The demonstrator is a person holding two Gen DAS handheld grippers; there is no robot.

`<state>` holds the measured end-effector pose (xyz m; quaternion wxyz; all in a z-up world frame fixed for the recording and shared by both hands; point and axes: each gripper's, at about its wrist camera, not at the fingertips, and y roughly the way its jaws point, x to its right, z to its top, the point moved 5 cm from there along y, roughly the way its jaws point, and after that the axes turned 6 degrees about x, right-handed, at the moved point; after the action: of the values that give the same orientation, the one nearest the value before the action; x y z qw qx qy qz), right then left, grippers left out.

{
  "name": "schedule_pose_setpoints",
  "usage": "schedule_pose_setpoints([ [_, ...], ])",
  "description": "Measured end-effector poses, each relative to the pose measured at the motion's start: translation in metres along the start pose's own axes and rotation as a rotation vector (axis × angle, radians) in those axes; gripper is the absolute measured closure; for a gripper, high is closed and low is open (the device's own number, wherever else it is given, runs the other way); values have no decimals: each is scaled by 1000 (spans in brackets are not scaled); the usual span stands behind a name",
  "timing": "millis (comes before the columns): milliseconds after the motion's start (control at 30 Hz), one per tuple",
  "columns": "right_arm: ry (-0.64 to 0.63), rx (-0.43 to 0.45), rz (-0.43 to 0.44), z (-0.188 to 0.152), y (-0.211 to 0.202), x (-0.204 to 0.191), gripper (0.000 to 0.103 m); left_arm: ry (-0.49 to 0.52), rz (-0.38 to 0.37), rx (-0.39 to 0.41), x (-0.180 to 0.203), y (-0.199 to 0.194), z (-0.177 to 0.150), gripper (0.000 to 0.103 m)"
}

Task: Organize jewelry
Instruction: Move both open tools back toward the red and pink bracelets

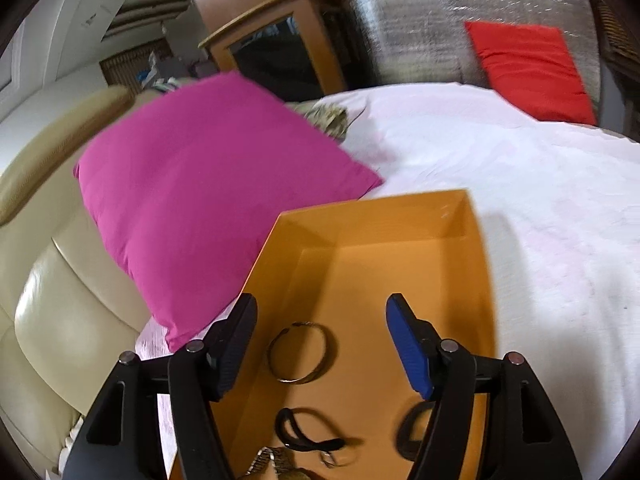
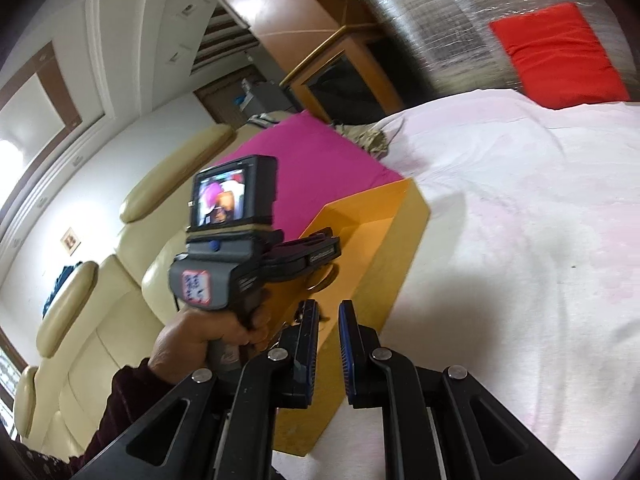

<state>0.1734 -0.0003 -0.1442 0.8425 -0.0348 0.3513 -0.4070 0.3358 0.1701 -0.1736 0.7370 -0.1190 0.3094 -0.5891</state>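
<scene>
- Writing: the left gripper [image 2: 320,250] carries a white sticker [image 2: 196,287] with red and dark marks on its grey body; the marks are too blurred to read. No other label is legible.
- Left gripper [image 1: 322,344]: fingers spread, nothing between the pads; they hang over the orange box [image 1: 476,240] at lower centre of the left wrist view.
- Right gripper [image 2: 329,350]: fingers nearly pressed together, a thin gap showing, pinching nothing visible.
- Jewelry: a metal bangle [image 1: 302,351] lies on the box floor between the left fingers. Below it lies a black cord [image 1: 304,438] with a small ring [image 1: 329,459].
- Cut off: a metal watch band [image 1: 264,460] runs out of the bottom edge; a dark loop [image 1: 408,434] is half hidden behind the blue finger.
- Surroundings: the box rests on a white bed sheet [image 1: 540,200], touching a pink pillow [image 1: 192,200].
- A hand [image 2: 200,334] grips the left gripper's handle.
</scene>
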Motion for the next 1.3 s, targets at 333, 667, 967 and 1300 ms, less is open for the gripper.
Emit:
schedule_pose_setpoints([
  [333,45,29,-70,13,-23,26,83,28,-64,59,39,-32,16,34],
  [667,146,58,-166,30,-51,75,79,45,-116,96,80,-57,26,30],
  [967,253,77,-232,42,-83,121,74,91,-164,116,124,-75,31,29],
  [1300,334,135,-359,64,-127,169,47,161,-218,126,171,-92,27,29],
])
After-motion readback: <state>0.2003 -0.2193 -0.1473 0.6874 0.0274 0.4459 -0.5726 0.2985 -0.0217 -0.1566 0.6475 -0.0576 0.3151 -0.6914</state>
